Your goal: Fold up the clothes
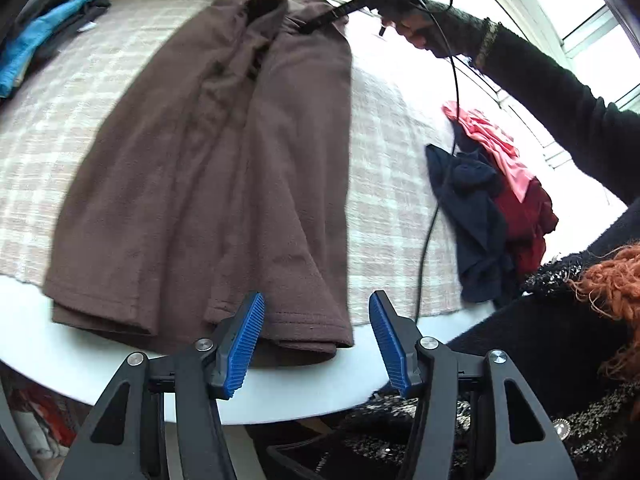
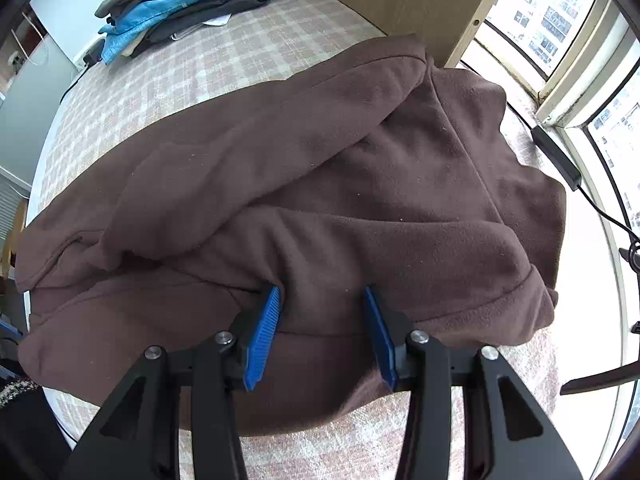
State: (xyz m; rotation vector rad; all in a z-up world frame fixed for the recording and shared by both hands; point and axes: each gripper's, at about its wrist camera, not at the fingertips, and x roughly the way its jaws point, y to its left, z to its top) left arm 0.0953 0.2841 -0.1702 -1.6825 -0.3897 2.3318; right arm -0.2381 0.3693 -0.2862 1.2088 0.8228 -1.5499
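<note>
A brown fleece garment (image 1: 224, 168) lies lengthwise on the checked cloth of the table, folded along its length. It fills the right wrist view (image 2: 360, 184). My left gripper (image 1: 316, 312) is open, just above the garment's near hem at the table's front edge. My right gripper (image 2: 320, 304) is open with its blue pads pressed down over a fold of the brown fleece; in the left wrist view it sits at the garment's far end (image 1: 320, 22), held by the person's hand.
A stack of blue, grey and black folded clothes (image 1: 44, 36) lies at the far left, also in the right wrist view (image 2: 188, 0). A heap of navy, red and pink clothes (image 1: 492, 208) lies at the right. A black cable (image 1: 436, 208) hangs across the table. Windows (image 2: 560, 20) stand behind.
</note>
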